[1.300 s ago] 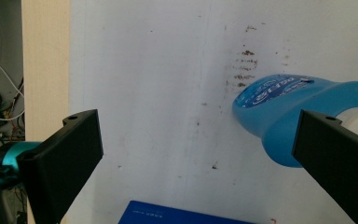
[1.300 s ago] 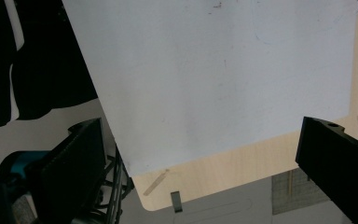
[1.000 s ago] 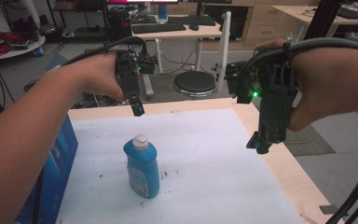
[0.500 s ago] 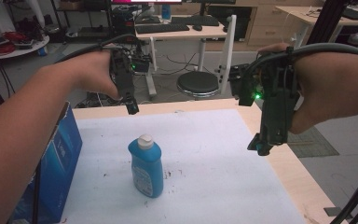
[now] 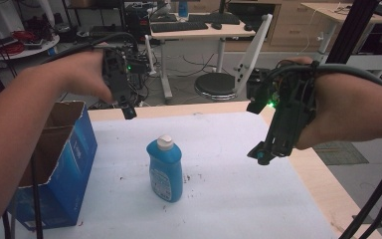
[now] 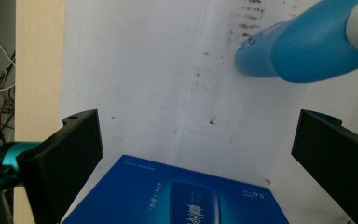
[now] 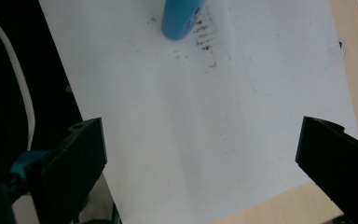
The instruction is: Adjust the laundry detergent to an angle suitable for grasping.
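Observation:
A blue bottle (image 5: pixel 165 169) with a white cap stands upright in the middle of the white sheet (image 5: pixel 219 149) on the table. My left gripper (image 5: pixel 128 111) hangs above the sheet's far left edge, its jaws wide apart and empty; in its own view the blue bottle (image 6: pixel 303 46) lies at the upper right. My right gripper (image 5: pixel 260 154) hovers over the sheet's right side, also open and empty. In the right gripper view the bottle's base (image 7: pixel 181 18) shows at the top.
An open blue cardboard box (image 5: pixel 54 164) stands at the table's left edge, and its top (image 6: pixel 182 196) lies just beneath my left gripper. Bare wood (image 5: pixel 328 184) borders the sheet at right. Desks, a stool (image 5: pixel 222 84) and cables stand beyond the far edge.
Both grippers have lifted slightly and stayed open. The bottle stands where it was.

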A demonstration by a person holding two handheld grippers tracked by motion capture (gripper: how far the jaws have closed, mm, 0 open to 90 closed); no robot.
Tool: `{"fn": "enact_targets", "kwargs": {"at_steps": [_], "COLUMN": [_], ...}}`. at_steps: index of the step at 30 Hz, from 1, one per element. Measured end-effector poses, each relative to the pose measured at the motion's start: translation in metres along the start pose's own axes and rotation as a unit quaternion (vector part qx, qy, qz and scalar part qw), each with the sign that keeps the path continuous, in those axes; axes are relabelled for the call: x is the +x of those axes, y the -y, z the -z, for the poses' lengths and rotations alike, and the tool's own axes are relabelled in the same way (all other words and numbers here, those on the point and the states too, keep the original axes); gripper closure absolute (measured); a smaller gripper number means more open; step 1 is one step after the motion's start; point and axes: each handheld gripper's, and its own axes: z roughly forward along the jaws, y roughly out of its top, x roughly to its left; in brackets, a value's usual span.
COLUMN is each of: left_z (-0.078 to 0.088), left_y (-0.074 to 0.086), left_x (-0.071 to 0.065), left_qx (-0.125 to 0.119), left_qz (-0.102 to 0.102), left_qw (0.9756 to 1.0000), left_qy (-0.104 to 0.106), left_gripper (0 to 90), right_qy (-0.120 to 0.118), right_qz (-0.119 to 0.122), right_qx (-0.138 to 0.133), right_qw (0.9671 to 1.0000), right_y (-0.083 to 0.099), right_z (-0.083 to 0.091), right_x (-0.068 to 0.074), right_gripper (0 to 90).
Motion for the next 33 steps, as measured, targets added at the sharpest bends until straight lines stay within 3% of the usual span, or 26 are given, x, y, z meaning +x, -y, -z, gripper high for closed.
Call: {"fn": "enact_targets", "kwargs": {"at_steps": [5,7,9,11,15,19,23,29,33], "left_z": [-0.001,-0.001,-0.001,0.000,0.000,-0.002,-0.003,-0.003,-0.004], "left_y": [0.009,0.011,0.014,0.018,0.021,0.023,0.025,0.026,0.025], "left_x": [0.001,0.001,0.001,0.001,0.001,-0.001,-0.001,-0.002,-0.003], "left_qx": [0.002,0.000,0.000,0.000,-0.001,0.000,-0.001,-0.004,-0.002], "left_qz": [0.002,0.001,0.001,0.003,0.004,0.001,0.001,-0.003,-0.005], "left_qw": [1.0000,1.0000,1.0000,1.0000,0.9999,0.9999,0.9999,0.9998,0.9998], "left_qy": [0.007,0.008,0.008,0.008,0.009,0.013,0.015,0.021,0.021], "left_gripper": [1.8,1.7,1.7,1.7,1.7,1.8,1.8,1.8,1.8], "right_qy": [-0.007,-0.002,-0.002,-0.012,-0.020,-0.023,-0.008,-0.017,-0.022], "right_qz": [-0.023,-0.028,-0.028,-0.043,-0.062,-0.093,-0.117,-0.145,-0.180], "right_qx": [-0.023,-0.043,-0.043,-0.078,-0.105,-0.140,-0.162,-0.200,-0.240], "right_qw": [0.9995,0.9987,0.9987,0.9959,0.9924,0.9855,0.9798,0.9688,0.9539], "right_y": [0.005,0.007,0.007,0.010,0.012,0.016,0.019,0.018,0.016], "right_z": [-0.006,-0.010,-0.010,-0.019,-0.031,-0.044,-0.054,-0.072,-0.086], "right_x": [0.001,0.003,0.003,0.007,0.009,0.008,0.009,0.011,0.010], "right_gripper": [0.8,0.8,0.8,0.8,0.8,0.8,0.8,0.9,0.9]}}
